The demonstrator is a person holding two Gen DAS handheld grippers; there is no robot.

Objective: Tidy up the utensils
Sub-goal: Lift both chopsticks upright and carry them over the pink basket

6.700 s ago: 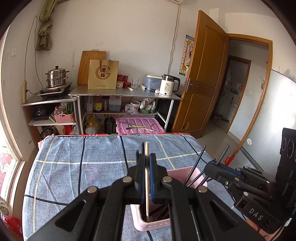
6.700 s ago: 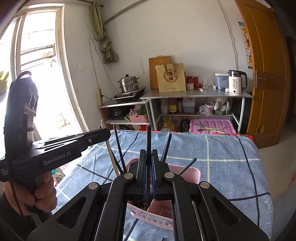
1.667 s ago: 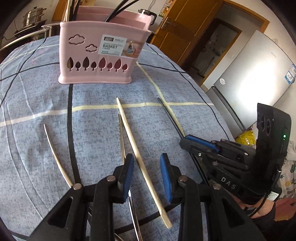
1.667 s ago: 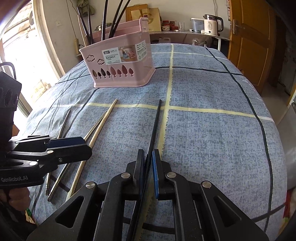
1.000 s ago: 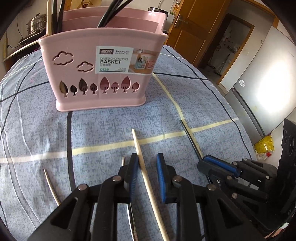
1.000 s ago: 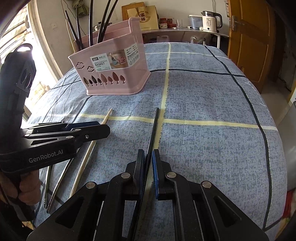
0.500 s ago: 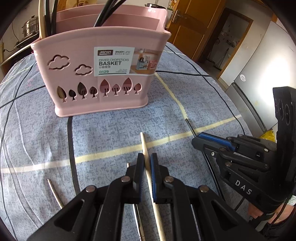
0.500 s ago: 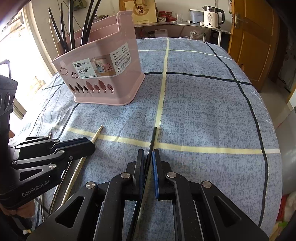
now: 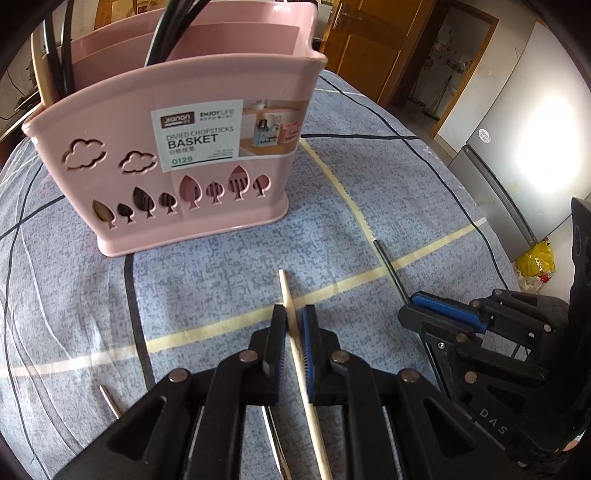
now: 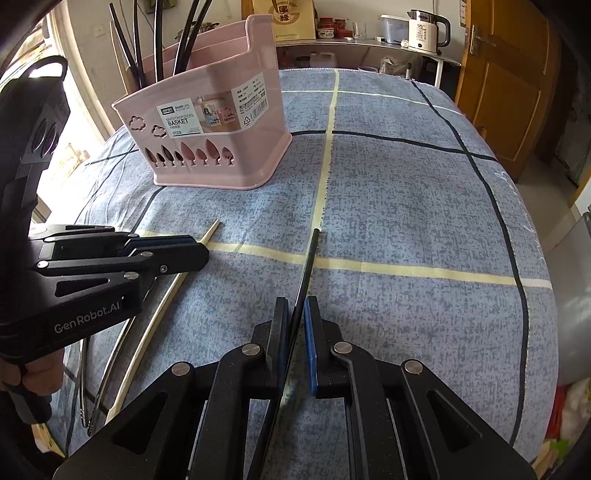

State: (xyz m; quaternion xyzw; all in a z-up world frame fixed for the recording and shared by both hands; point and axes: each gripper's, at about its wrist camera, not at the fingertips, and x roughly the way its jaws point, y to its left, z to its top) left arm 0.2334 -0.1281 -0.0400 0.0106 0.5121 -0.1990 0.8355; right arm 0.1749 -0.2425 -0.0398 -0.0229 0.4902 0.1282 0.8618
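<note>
A pink chopstick basket (image 9: 203, 192) (image 10: 221, 147) stands on the blue checked tablecloth with several black chopsticks (image 9: 173, 29) in it. My left gripper (image 9: 293, 314) (image 10: 201, 251) is shut on a wooden chopstick (image 9: 285, 288) (image 10: 162, 306), whose tip pokes just past the pads toward the basket. My right gripper (image 10: 295, 306) (image 9: 410, 301) is shut on a black chopstick (image 10: 308, 258) (image 9: 388, 266) that points forward over the cloth. Both grippers sit side by side a short way in front of the basket.
Two metal chopsticks (image 10: 107, 369) lie on the cloth under the left gripper, one tip (image 9: 109, 400) showing at its left. A shelf with a kettle (image 10: 424, 27) stands behind the table, a wooden door (image 10: 509, 74) and a fridge (image 9: 517, 147) to the right.
The left jaws closed onto the wooden chopstick. Both grippers have come nearer the basket with their chopsticks, so the basket looks larger.
</note>
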